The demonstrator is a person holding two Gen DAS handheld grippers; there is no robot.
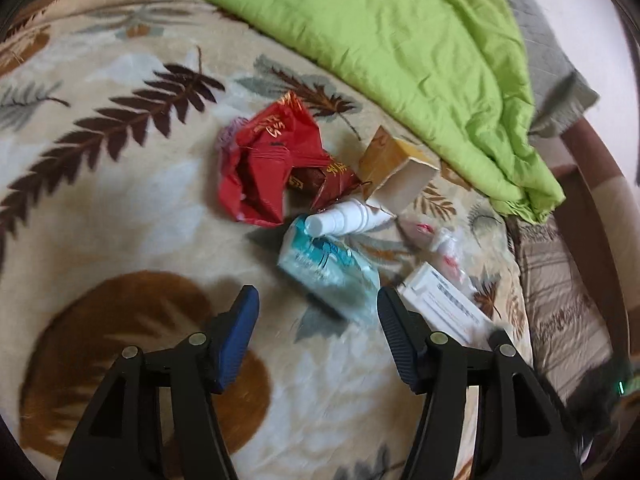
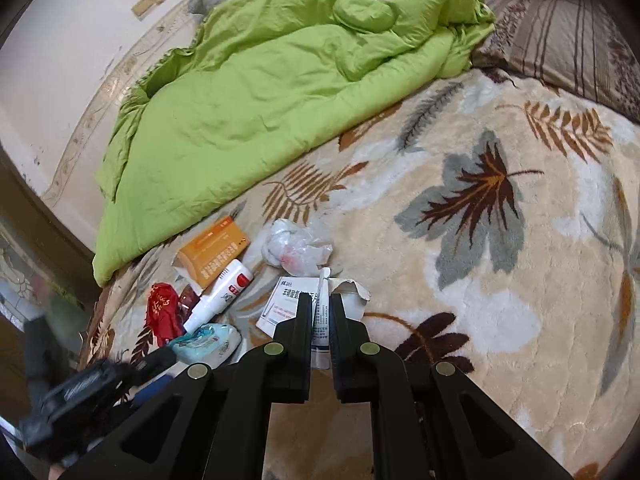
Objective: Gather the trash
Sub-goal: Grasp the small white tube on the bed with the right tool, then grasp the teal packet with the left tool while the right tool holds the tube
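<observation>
Left gripper [image 1: 318, 306] spread wide, empty, lined up over teal tissue pack [image 1: 330, 270] for grab; right gripper [image 2: 321, 302] pinched onto white tube [image 2: 321, 330] above white box [image 2: 282, 306]; remaining trash clustered on leaf-print blanket [image 2: 500, 280].

Fluffy fleece blanket [image 1: 120, 208], creased matt green quilt [image 2: 248, 112], glossy red wrapper [image 1: 268, 168], smooth white plastic bottle [image 1: 344, 220]
</observation>
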